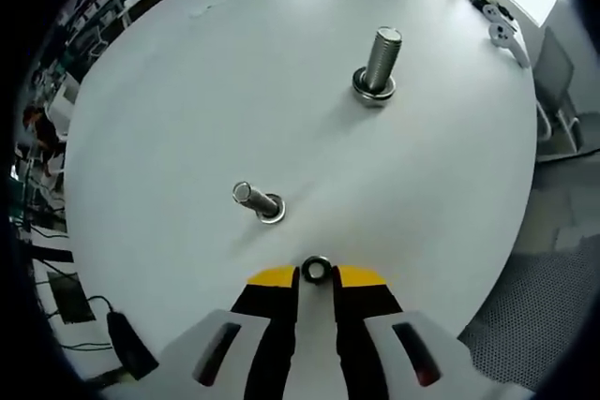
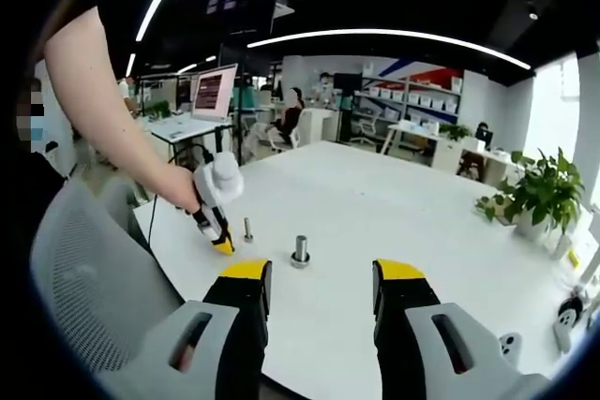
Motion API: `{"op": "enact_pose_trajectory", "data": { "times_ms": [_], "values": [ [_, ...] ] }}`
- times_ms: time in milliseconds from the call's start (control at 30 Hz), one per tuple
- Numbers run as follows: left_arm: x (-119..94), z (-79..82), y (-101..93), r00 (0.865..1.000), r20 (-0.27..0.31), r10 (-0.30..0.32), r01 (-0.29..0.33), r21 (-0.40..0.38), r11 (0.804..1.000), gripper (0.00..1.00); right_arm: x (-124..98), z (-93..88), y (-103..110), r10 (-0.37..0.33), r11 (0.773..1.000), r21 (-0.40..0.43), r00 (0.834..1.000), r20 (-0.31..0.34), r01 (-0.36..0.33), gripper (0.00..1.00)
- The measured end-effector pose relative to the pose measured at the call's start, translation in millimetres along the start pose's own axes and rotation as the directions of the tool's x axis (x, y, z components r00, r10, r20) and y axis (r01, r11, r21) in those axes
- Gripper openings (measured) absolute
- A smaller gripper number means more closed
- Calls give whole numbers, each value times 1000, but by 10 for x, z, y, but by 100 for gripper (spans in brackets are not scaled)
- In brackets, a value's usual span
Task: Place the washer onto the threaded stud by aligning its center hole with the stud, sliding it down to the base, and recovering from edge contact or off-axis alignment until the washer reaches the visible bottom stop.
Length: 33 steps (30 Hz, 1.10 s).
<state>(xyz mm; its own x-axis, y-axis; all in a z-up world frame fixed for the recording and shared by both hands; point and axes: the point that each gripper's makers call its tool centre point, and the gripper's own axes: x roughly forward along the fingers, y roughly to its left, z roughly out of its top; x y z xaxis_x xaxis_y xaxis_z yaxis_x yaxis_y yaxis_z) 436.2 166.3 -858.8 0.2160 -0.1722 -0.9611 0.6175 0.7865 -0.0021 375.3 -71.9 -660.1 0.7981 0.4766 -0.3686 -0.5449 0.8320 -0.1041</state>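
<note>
A person stood at a large round white table [image 1: 187, 91], holding a claw in each hand. The left claw [image 1: 316, 274] was pinched shut on a small metal washer [image 1: 316, 270], held flat between its yellow tips just above the tabletop. Just ahead of it and slightly to its left stood a thin threaded stud [image 1: 256, 200], upright on its flat base; in the left gripper view it seemed to lean away only because the camera looked down on it. A thicker bolt [image 1: 379, 65] stood farther off, well apart, already wearing a ring at its foot. The right claw [image 2: 321, 278] hung back from the table edge, its jaws wide apart and holding nothing; from there the left claw [image 2: 223, 244] appeared beside the thin stud [image 2: 247, 229], with the thick bolt [image 2: 300, 251] nearer the right side. The left hand was plainly the closer one. The stud's long axis ran straight up, so the washer probably needed carrying forward and a little left, kept level, until its hole sat directly over the tip before lowering.
</note>
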Motion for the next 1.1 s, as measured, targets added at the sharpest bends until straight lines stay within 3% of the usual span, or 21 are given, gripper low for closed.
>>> {"op": "enact_pose_trajectory", "data": {
  "times_ms": [167,400,633,1100],
  "values": [
    [7,44,-45,1000,-11,-15,15,4,1000,16,2,-8,-8,-3,1000,-1,1000,-3,3,45],
    [16,35,-84,999,-50,-9,14,99,995,13,-2,-11,-22,-9,1000,5,1000,-2,9,45],
    [3,-37,-35,998,-66,-25,30,76,997,12,-2,-13,-27,-11,1000,4,1000,-3,11,45],
    [6,-32,-58,998,-62,-23,27,66,997,12,3,-22,-29,-14,1000,-1,1000,-8,14,45]
  ]
}}
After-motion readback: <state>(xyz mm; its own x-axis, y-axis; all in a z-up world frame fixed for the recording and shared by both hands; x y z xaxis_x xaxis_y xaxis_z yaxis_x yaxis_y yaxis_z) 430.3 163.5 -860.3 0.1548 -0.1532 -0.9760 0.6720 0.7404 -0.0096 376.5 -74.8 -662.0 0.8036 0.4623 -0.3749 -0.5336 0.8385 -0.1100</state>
